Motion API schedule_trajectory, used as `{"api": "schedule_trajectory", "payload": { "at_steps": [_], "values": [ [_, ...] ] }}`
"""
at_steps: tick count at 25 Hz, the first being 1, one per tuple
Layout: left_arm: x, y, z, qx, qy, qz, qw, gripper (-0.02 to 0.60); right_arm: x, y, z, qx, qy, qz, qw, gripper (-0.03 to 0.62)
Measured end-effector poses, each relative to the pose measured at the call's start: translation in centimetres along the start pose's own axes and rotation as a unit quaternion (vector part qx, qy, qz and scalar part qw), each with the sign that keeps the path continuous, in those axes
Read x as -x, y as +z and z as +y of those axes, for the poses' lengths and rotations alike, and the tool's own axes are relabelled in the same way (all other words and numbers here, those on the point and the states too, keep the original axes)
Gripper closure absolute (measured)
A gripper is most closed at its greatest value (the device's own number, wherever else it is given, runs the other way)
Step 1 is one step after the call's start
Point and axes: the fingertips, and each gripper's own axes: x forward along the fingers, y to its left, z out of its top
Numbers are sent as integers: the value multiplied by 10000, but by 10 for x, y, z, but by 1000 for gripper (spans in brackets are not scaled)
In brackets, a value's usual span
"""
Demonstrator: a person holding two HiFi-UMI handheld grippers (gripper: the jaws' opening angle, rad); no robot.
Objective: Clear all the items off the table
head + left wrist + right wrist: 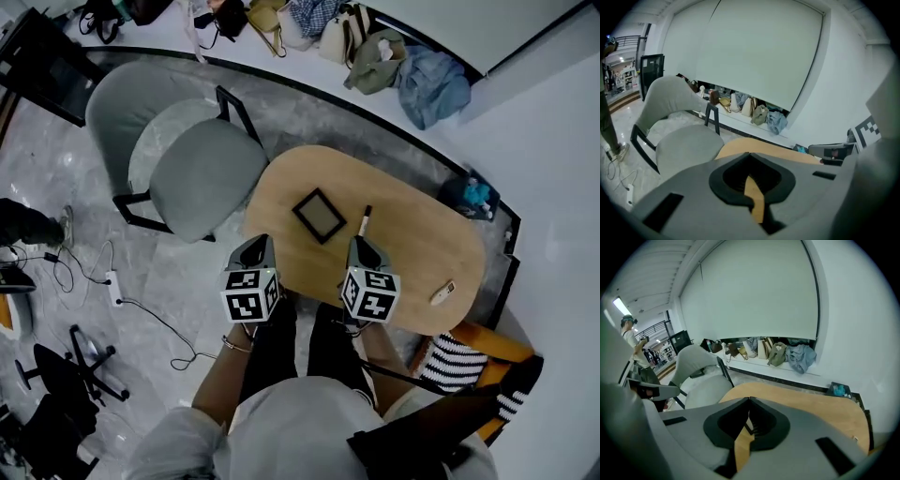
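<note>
Left gripper (255, 246) and right gripper (364, 246) are held side by side over the near edge of the table (422, 234). All three items are made out together only in the head view. A black-framed square slate (319, 216) is seen near the table's middle, with a pen (364, 222) just right of it. A small white item (442, 292) is seen by the near right edge. In the gripper views, bare tabletop, the grey chair (202, 173) and the bags (375, 56) along the wall are shown. A standing person (630, 336) is caught in the right gripper view only. Both pairs of jaws are seen closed tip to tip. Nothing is gripped or touched.
</note>
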Motion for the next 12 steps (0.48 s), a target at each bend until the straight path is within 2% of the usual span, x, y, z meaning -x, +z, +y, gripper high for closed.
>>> {"api": "schedule_trajectory", "payload": {
  "at_steps": [5,12],
  "values": [
    [-41,-34,6,355,198,245,9989,574,-40,-9,-25,250,80,106,9996,569],
    [-90,-68,2,353,168,582,9975,574,-80,-38,-54,188,59,344,9992,569]
  ]
}}
